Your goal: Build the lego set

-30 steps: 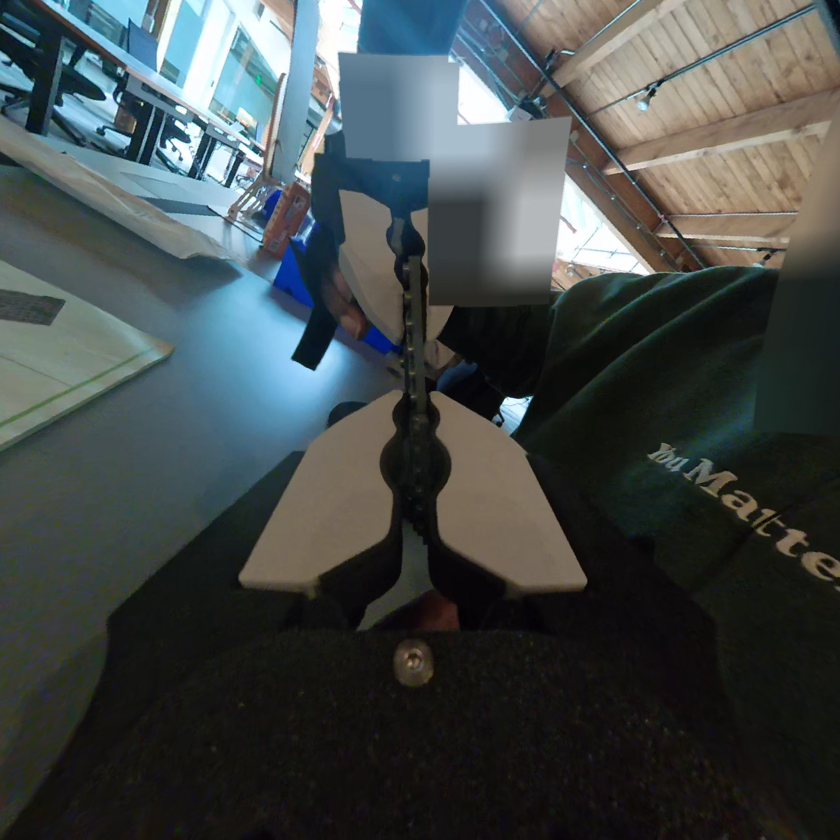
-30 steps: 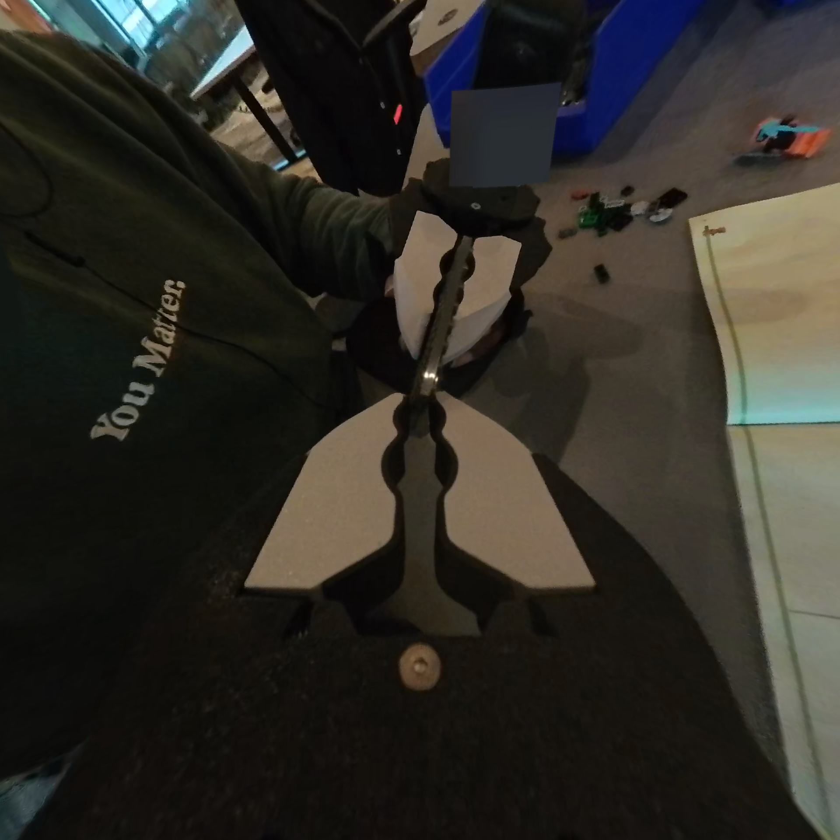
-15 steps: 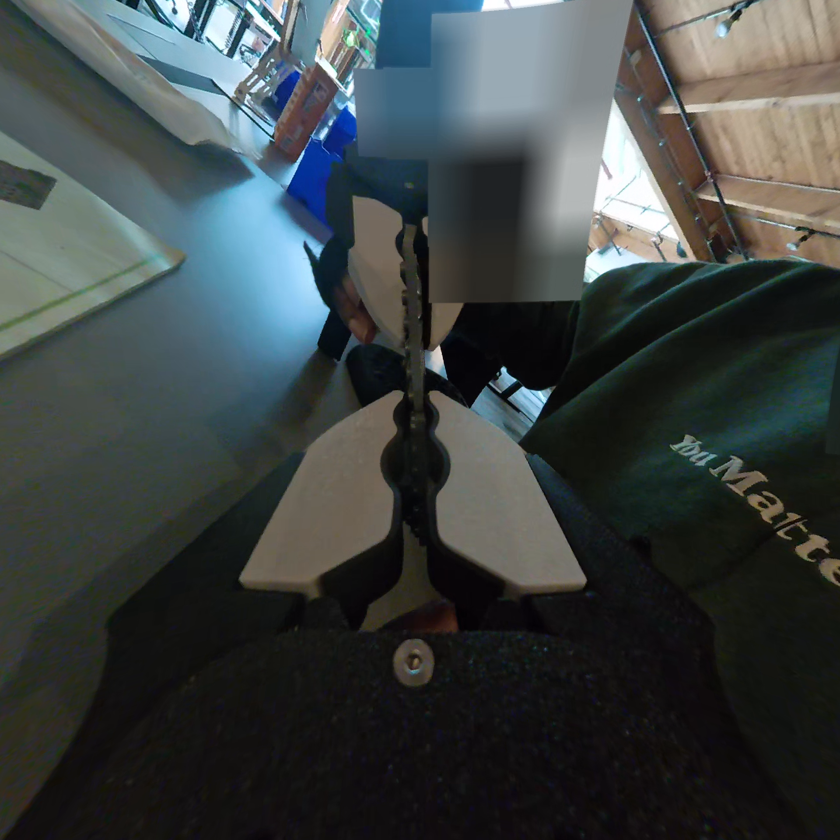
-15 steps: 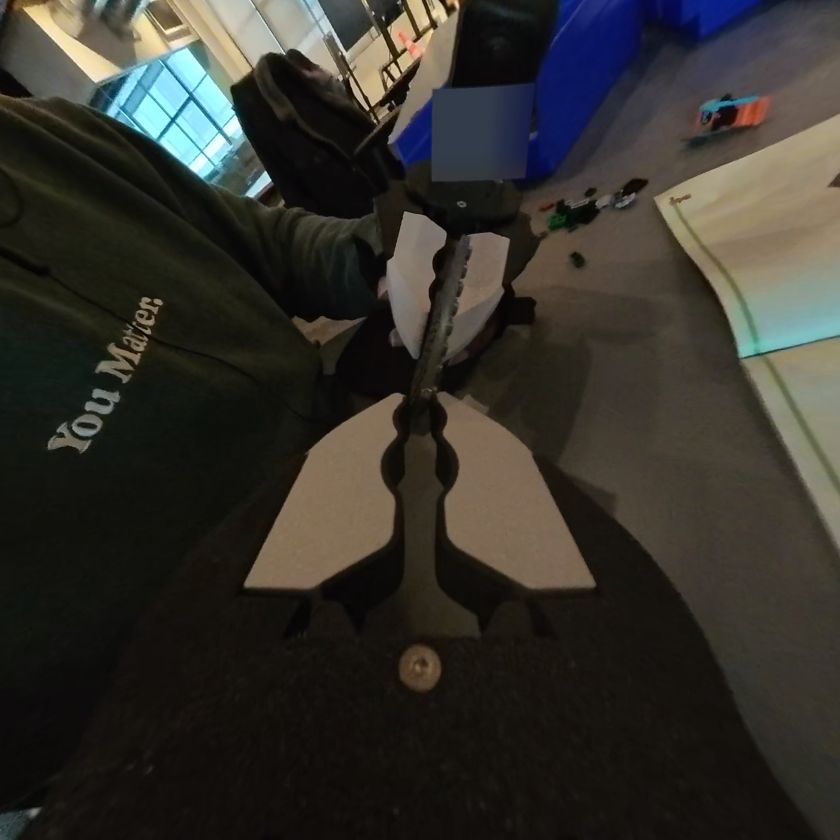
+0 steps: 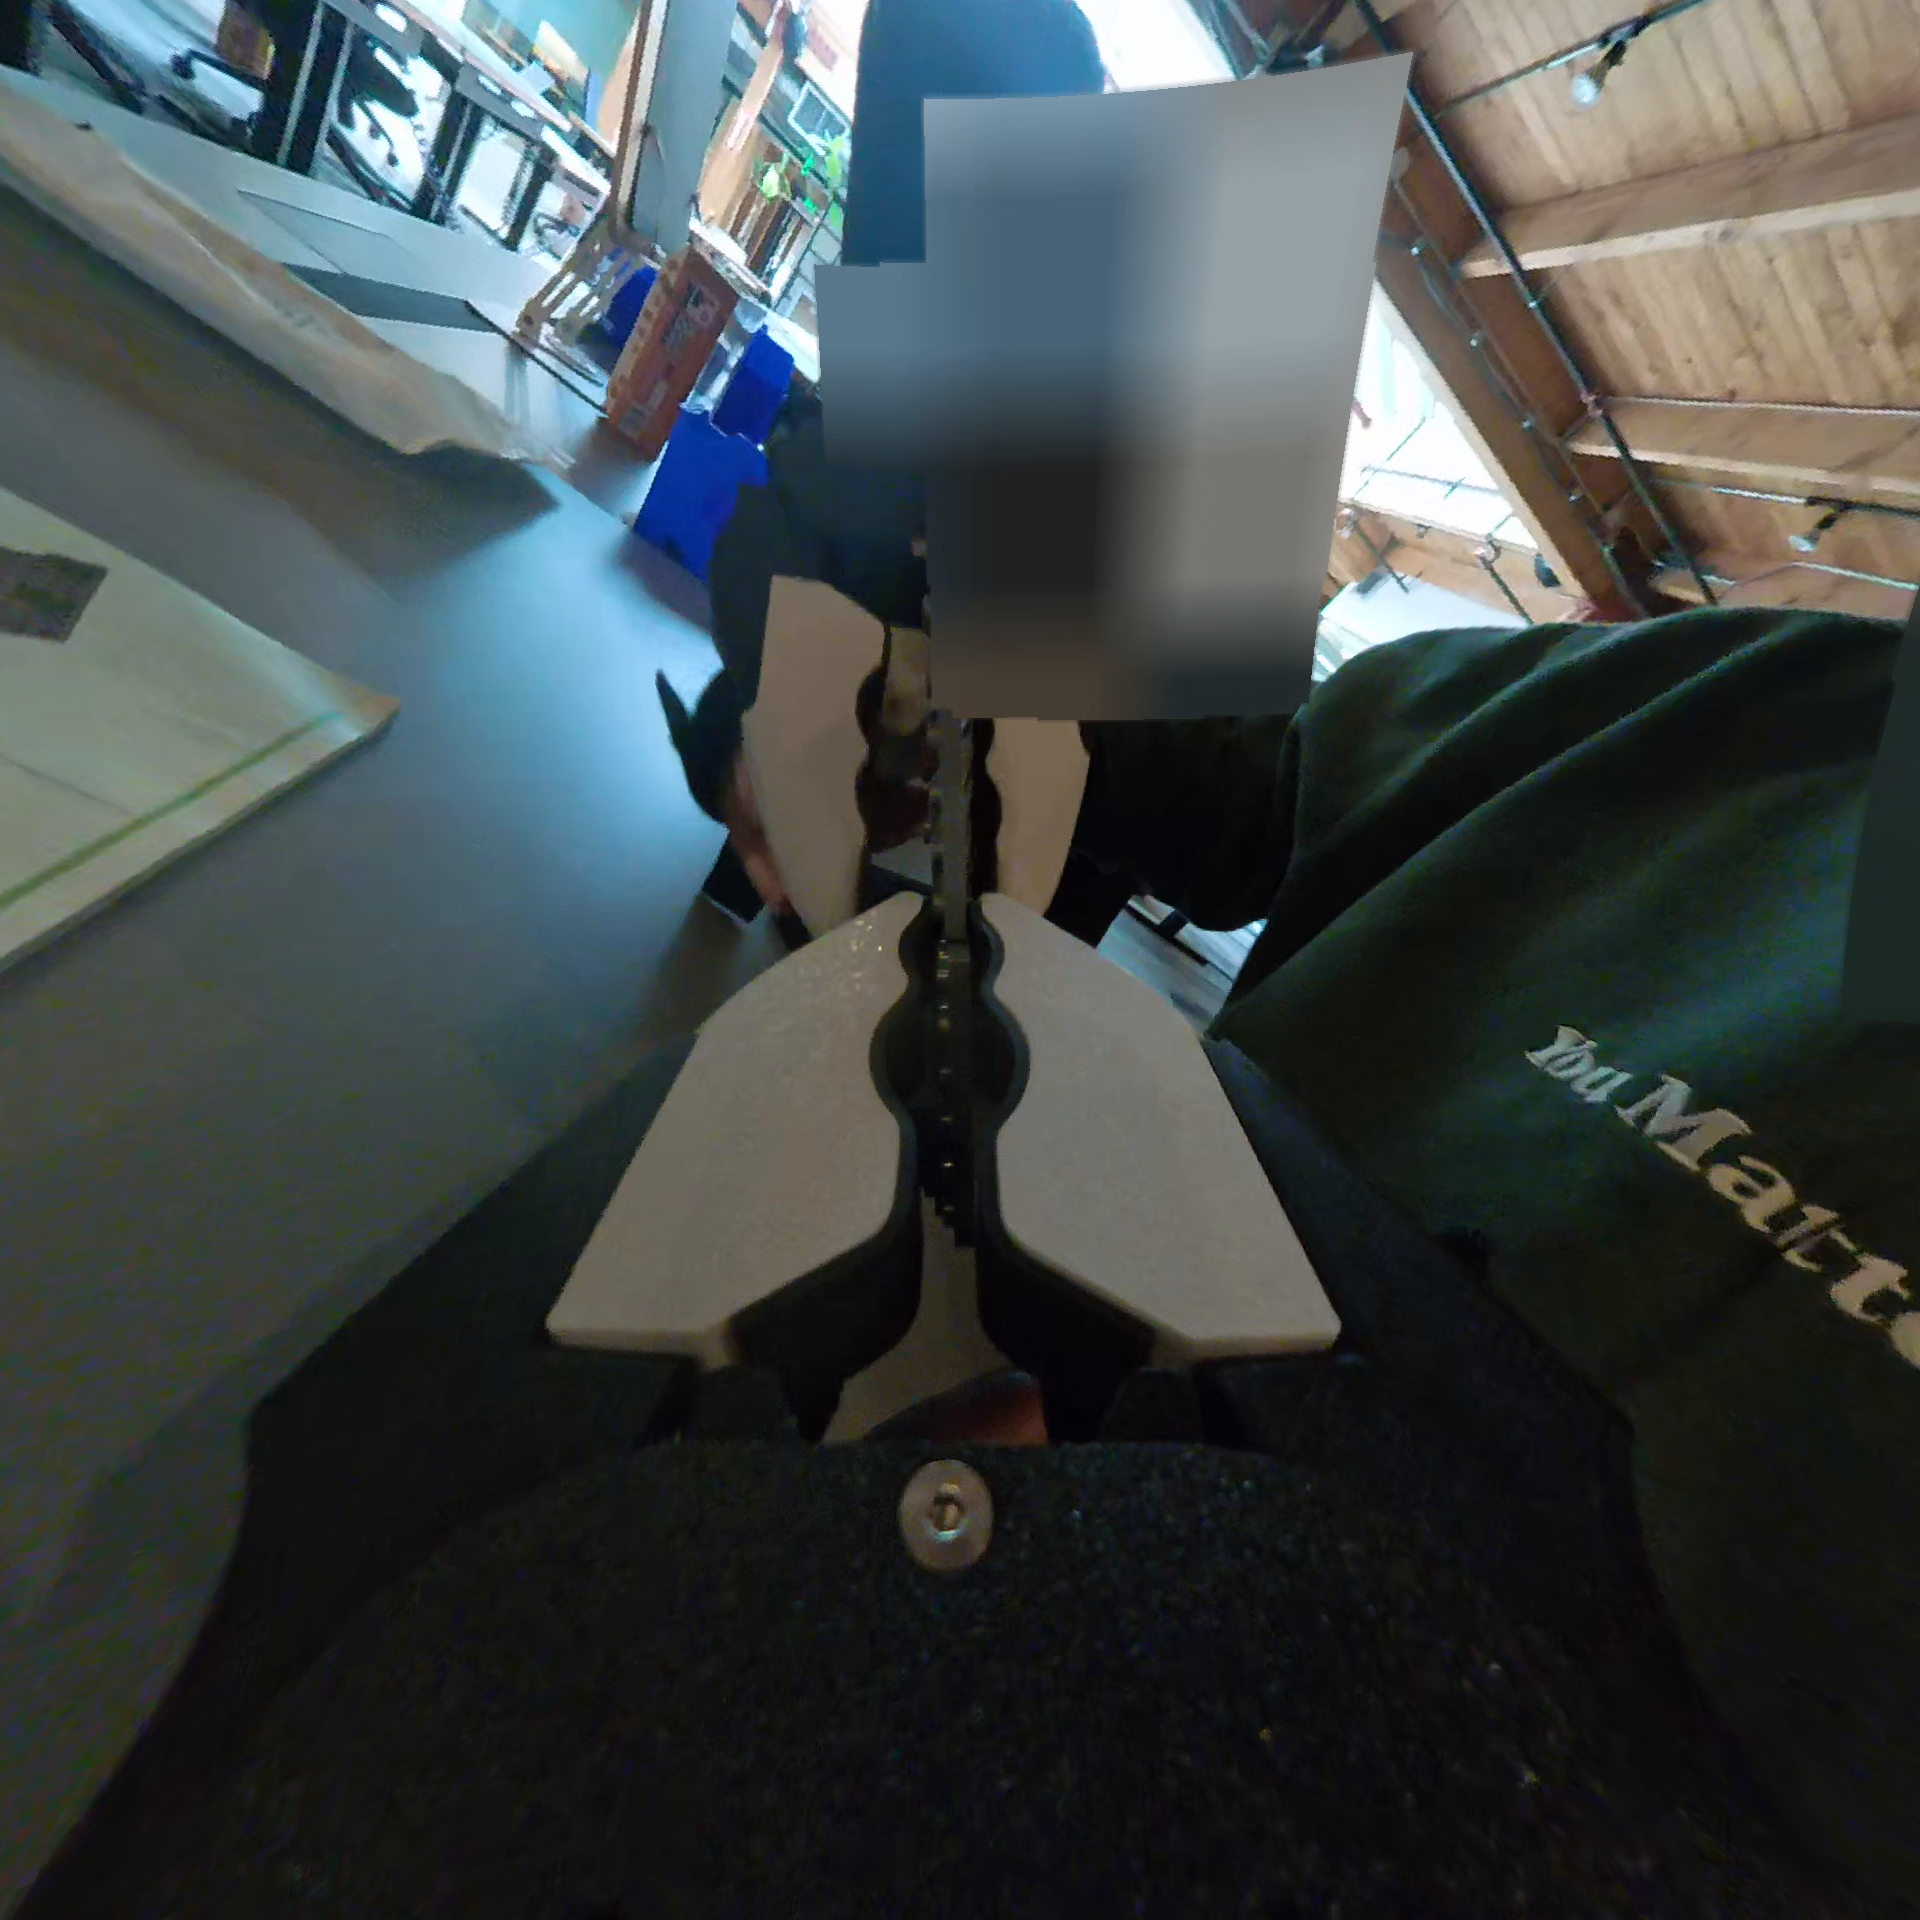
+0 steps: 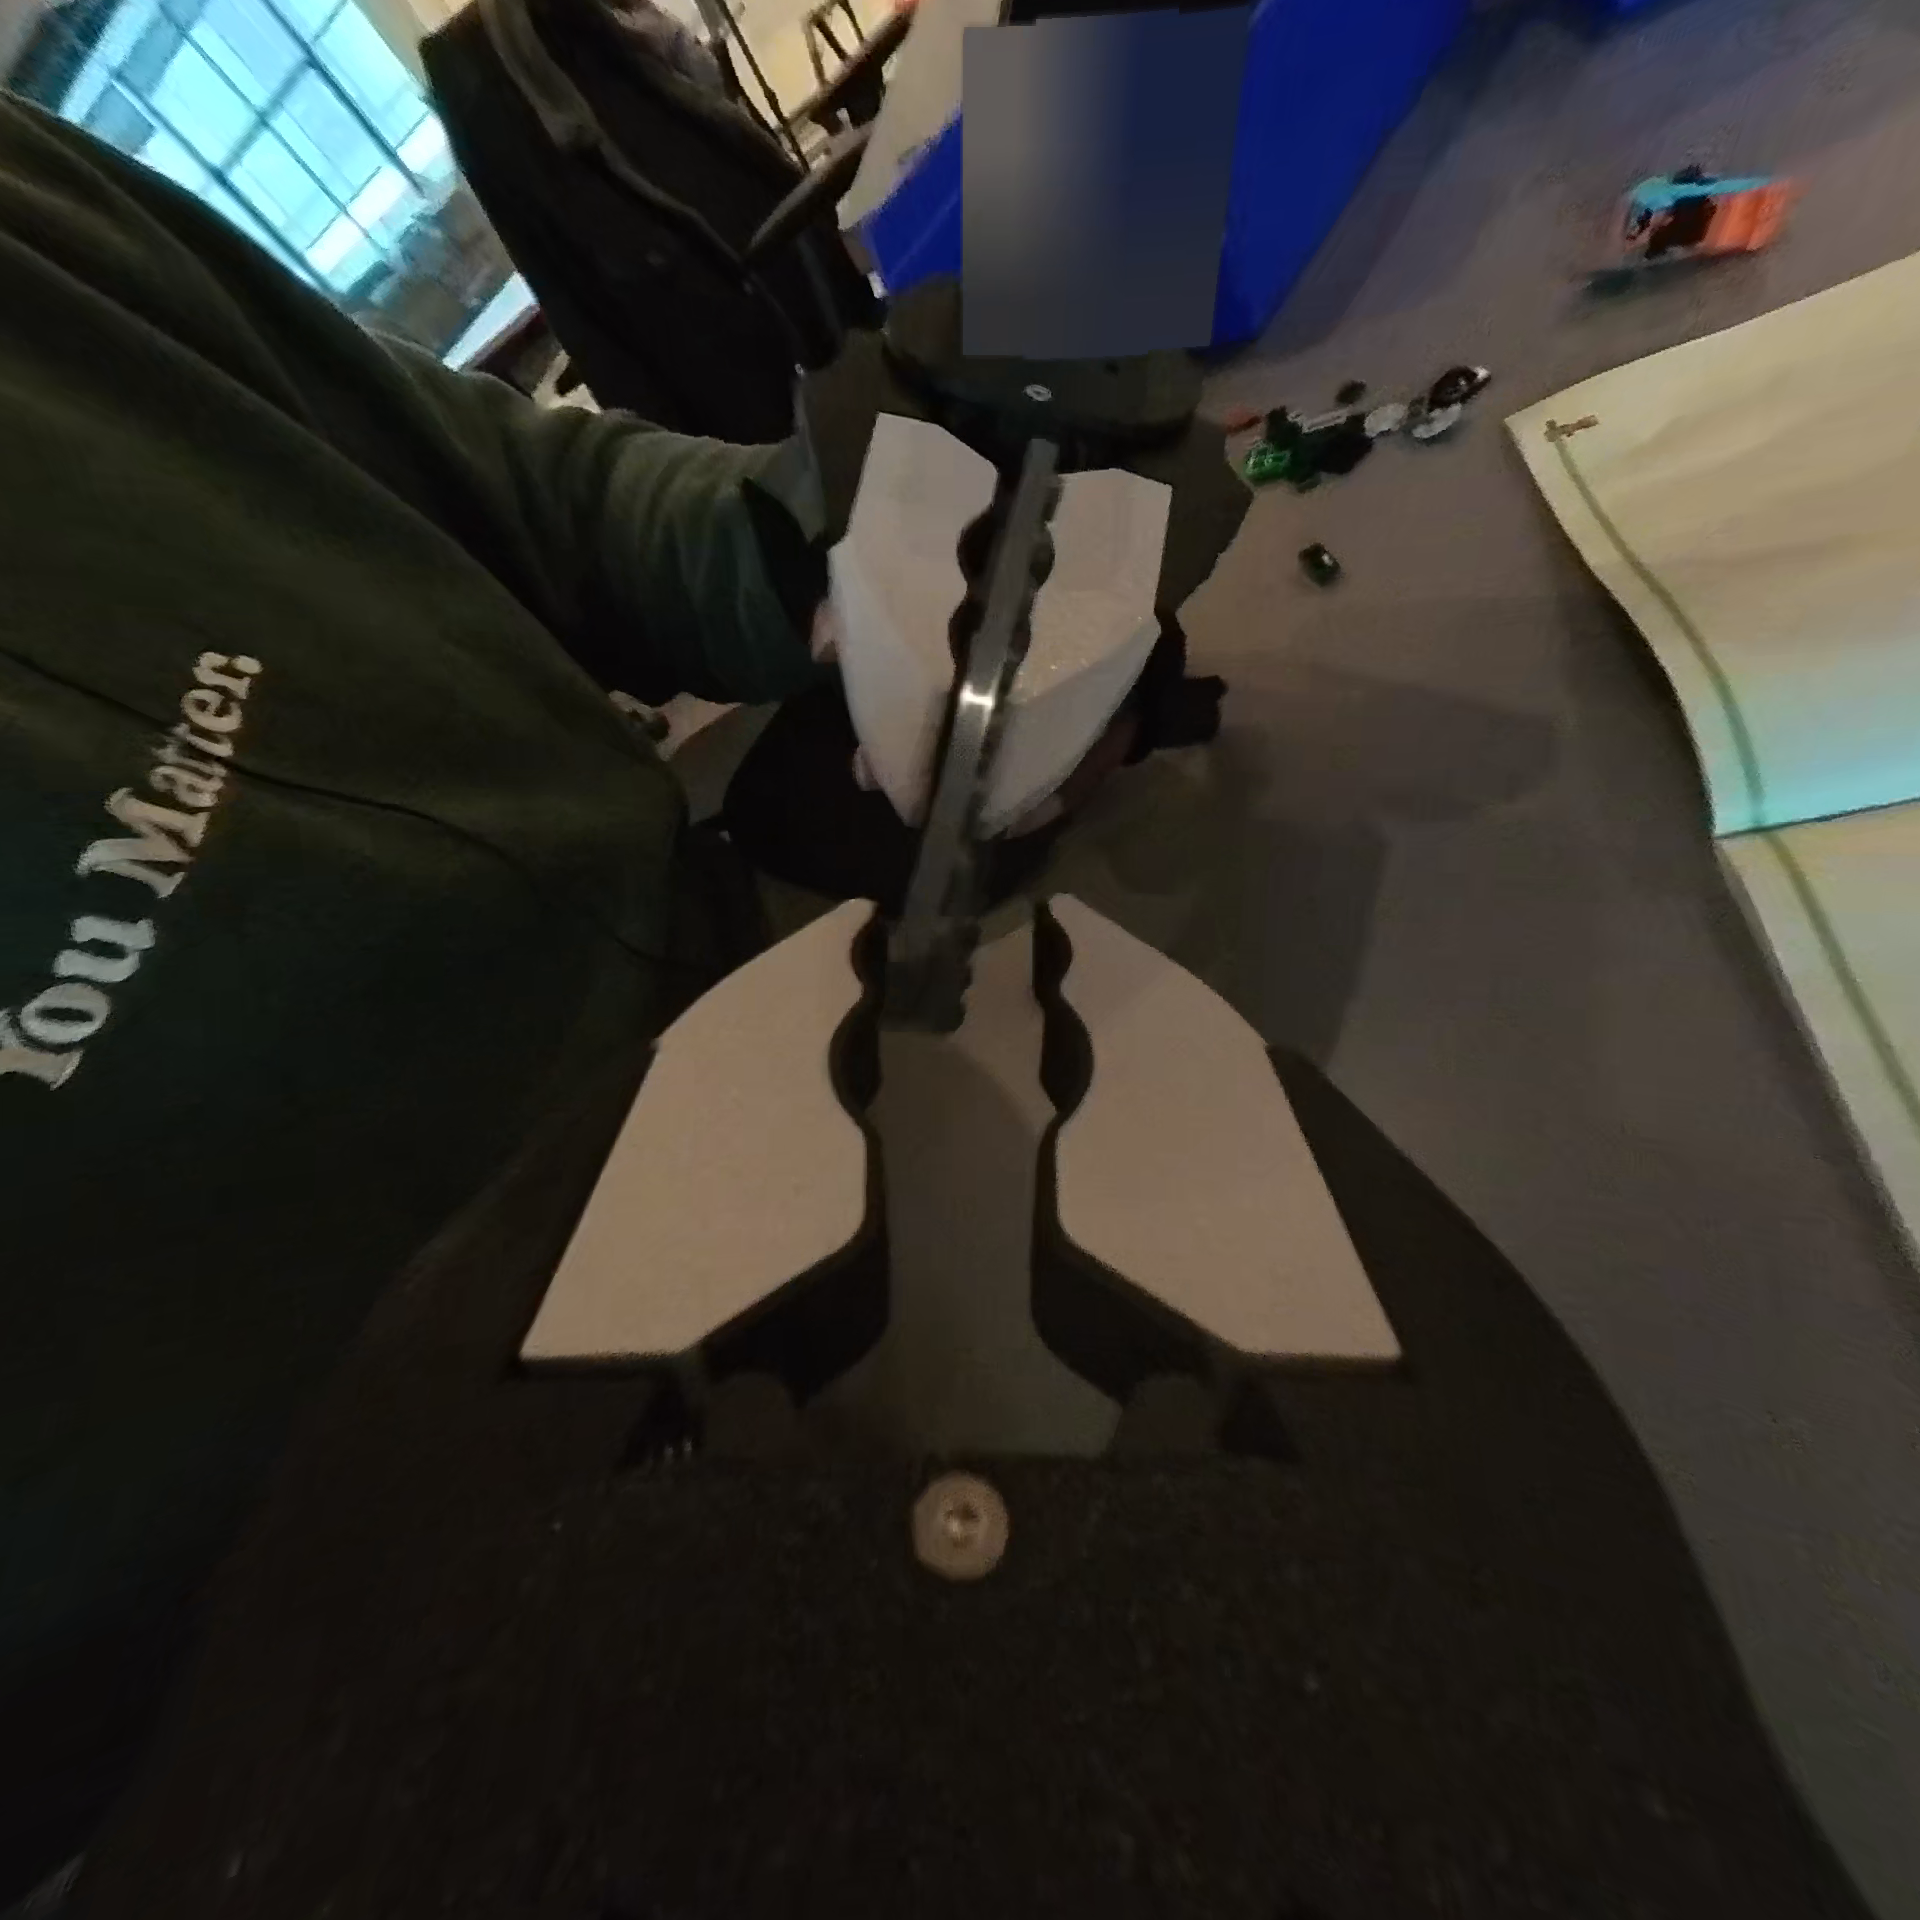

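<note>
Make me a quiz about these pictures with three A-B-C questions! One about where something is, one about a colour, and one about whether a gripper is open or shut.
1. Where do the loose lego pieces lie?
A. on the grey table
B. on the floor
C. on a chair

2. What colour is the bin behind them?
A. red
B. blue
C. yellow

3. How is the right gripper?
A. shut tight on nothing
B. open, with the end of the long dark lego strip between its fingers
C. out of sight

Answers:
1 A: the little pieces sit scattered on the grey tabletop.
2 B: the bin's wall is bright blue.
3 B: there is a wide gap between its fingers on both sides of the strip, and only the left gripper is closed on the strip.
</note>
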{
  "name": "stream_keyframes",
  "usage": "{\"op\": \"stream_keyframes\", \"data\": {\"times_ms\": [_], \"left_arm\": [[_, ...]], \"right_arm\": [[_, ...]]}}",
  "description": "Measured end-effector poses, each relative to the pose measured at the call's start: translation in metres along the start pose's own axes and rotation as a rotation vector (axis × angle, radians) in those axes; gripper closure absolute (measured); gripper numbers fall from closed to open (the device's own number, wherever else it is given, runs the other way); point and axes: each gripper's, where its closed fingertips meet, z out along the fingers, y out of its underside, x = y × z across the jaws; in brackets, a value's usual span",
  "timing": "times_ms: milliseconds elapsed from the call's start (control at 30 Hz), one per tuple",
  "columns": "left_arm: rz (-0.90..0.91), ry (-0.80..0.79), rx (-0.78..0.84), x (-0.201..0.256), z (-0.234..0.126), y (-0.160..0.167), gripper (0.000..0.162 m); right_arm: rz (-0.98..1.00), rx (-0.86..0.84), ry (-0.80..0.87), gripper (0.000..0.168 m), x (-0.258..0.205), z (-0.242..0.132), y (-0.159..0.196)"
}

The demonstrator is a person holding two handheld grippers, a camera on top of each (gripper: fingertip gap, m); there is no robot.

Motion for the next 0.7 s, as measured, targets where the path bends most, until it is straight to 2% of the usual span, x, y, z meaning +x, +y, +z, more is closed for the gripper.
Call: {"op": "stream_keyframes", "data": {"times_ms": [133,367,533,700], "left_arm": [[0.025,-0.005,0.01,0.001,0.0,-0.003,0.157],[0.041,-0.019,0.008,0.002,0.0,-0.001,0.156],[0.077,-0.065,-0.037,0.001,-0.002,0.006,0.142],[0.087,-0.094,-0.079,-0.002,-0.002,0.013,0.151]], "right_arm": [[0.003,0.011,-0.016,0.157,-0.005,0.003,-0.002],[0.007,-0.004,0.006,0.159,-0.004,0.004,-0.001],[0.045,-0.002,0.012,0.16,-0.002,0.004,-0.001],[0.064,-0.022,0.002,0.16,-0.003,0.008,0.004]]}}
